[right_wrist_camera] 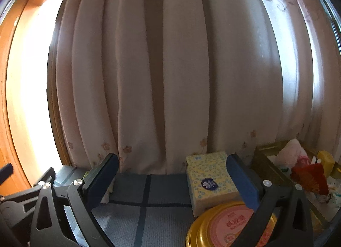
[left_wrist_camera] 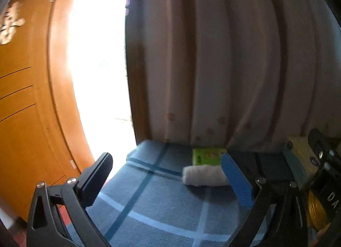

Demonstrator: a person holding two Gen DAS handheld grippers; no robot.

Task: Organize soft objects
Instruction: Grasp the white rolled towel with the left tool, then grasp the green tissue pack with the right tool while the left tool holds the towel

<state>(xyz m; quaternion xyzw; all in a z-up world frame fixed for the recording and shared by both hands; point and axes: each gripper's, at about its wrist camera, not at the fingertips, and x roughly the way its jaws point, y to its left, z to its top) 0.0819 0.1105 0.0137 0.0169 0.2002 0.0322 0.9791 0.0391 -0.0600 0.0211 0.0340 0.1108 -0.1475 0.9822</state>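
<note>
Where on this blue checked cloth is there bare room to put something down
The widest bare patch of the checked cloth lies left of the white roll, running to the edge by the wooden door. A second strip lies in front of the curtain, left of the yellow tissue pack. It is crowded on the right, around the gold tin and cluttered tray.

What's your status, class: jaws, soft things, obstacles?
Both grippers, left and right, open, empty. White roll lies on cloth, untouched. Tissue pack beside gold tin.

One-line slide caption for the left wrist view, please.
Open left gripper above a blue plaid cloth, facing a white rolled towel and green packet.
</note>
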